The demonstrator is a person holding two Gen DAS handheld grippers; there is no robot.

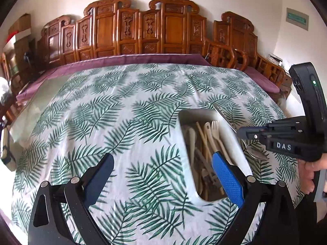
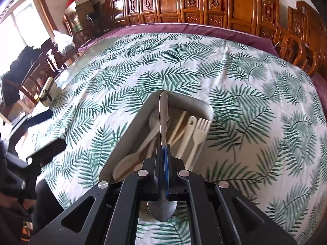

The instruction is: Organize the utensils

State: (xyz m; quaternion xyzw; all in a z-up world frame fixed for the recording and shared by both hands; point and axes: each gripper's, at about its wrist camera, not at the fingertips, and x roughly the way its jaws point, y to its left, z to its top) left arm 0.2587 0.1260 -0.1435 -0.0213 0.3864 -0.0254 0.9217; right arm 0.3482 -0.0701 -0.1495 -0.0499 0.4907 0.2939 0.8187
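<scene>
Furnishings, non-task
Leaf-print tablecloth (image 1: pixel 114 110) is laid over purple cloth (image 1: pixel 126 60); carved wooden panels (image 1: pixel 143 28) are ranged behind.

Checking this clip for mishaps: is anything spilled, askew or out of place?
Nothing spilled or damaged. The white tray sits askew on the leaf-print cloth, its utensils piled loosely. The right gripper clamps a metal spoon mid-handle above the tray; the left gripper is open and empty.

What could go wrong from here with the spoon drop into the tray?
1. The right gripper pinches the metal spoon mid-handle, with the bowl behind the pads; it could pivot or slip.
2. The spoon's handle tip reaches the tray's far rim; released now, it might catch there or land on the tablecloth.
3. The left gripper, open, hangs close to the tray; the two could collide.
</scene>
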